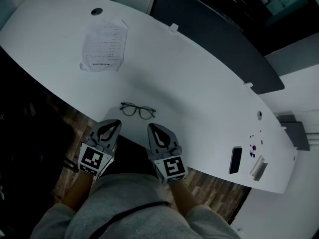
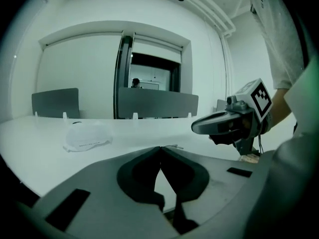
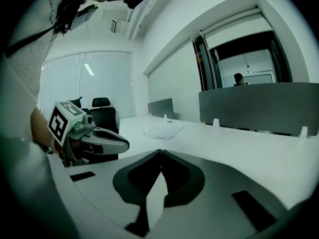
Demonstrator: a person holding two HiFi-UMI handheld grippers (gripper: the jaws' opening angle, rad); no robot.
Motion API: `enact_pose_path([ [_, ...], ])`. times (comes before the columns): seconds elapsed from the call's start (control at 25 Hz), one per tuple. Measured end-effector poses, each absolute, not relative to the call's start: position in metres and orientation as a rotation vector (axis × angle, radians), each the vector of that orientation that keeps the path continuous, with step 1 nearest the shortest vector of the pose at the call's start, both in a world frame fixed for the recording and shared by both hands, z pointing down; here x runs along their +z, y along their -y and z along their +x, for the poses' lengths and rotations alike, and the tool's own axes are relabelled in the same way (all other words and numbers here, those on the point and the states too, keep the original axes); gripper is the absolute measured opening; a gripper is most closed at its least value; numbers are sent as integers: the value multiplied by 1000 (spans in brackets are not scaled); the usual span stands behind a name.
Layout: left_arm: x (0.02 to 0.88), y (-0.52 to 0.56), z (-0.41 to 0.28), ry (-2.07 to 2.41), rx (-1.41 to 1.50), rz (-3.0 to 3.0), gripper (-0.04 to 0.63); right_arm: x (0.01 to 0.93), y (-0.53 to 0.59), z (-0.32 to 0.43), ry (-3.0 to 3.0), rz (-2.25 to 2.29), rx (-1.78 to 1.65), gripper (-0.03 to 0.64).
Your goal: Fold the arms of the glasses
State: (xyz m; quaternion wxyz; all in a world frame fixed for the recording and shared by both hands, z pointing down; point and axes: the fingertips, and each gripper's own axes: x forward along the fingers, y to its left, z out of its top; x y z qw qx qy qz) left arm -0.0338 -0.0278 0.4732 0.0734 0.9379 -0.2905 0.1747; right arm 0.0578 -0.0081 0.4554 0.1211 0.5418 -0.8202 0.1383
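The black-framed glasses (image 1: 138,110) lie on the white table (image 1: 199,78) near its front edge, lenses side by side; how their arms stand is too small to tell. Both grippers hover just short of them, above the table's edge. My left gripper (image 1: 115,122) is shut and empty, a little left of the glasses. My right gripper (image 1: 151,127) is shut and empty, just right of them. In the left gripper view the jaws (image 2: 160,147) meet, with a thin sliver of the glasses (image 2: 173,146) past them and the right gripper (image 2: 196,128) alongside. The right gripper view shows its closed jaws (image 3: 160,151) and the left gripper (image 3: 125,144).
A crumpled sheet of paper (image 1: 103,45) lies at the back left of the table. A dark phone (image 1: 235,159) and a small white object (image 1: 257,167) sit at the right end. Grey divider panels (image 1: 219,39) line the far edge. A round cable hole (image 1: 96,11) is far left.
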Motion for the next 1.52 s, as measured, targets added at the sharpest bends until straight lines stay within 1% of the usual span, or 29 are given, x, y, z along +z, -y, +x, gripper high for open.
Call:
enact_pose_path([
  [0.24, 452, 9, -44, 880, 417, 2805, 15, 445, -20, 36, 2415, 1575, 415, 18],
  [0.8, 431, -48, -69, 863, 324, 2834, 15, 428, -78, 1, 2406, 1599, 461, 18],
  [1.52, 412, -82, -70, 874, 288, 2848, 15, 409, -115, -5, 2443, 1588, 453, 18],
])
